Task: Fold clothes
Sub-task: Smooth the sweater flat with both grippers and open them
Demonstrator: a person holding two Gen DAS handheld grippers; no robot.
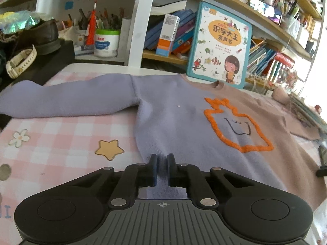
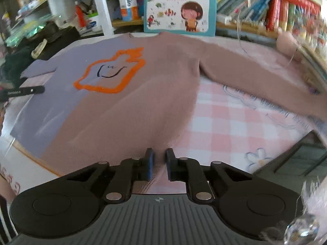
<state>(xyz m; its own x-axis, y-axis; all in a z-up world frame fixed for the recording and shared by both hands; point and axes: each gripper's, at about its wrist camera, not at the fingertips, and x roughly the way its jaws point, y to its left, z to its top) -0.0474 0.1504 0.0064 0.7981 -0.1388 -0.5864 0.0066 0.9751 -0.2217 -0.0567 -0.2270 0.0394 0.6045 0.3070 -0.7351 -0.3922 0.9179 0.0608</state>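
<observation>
Pinching the sweater [image 1: 173, 122] hem, left gripper [image 1: 162, 161] and right gripper [image 2: 159, 155], both clenched on fabric.

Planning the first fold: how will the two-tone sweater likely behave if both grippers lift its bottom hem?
The sweater looks like soft fuzzy knit lying flat, so it will probably drape and sag between the left gripper and right gripper. Its spread sleeves would likely trail limply. The nap probably grips the checked cloth, so it may drag rather than slide.
</observation>
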